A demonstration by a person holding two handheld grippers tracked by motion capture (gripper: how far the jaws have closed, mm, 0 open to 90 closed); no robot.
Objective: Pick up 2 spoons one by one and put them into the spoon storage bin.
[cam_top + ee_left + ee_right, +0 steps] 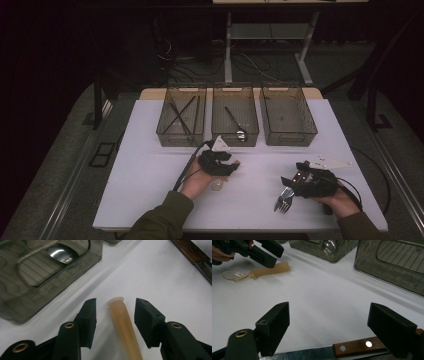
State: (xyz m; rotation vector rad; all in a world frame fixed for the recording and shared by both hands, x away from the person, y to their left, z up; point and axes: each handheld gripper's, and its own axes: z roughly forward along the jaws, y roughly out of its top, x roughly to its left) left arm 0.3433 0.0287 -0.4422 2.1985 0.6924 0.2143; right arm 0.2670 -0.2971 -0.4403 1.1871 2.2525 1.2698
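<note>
A spoon with a tan, translucent handle [124, 326] lies flat on the white table, low centre of the left gripper view, flared handle end pointing up-frame. In the right gripper view, upper left, its clear bowl [234, 275] rests on the table.

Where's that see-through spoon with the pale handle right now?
The spoon lies flat on the white table, just in front of the middle bin. Its handle sits between the open jaws of the left claw, not yet gripped.
</note>
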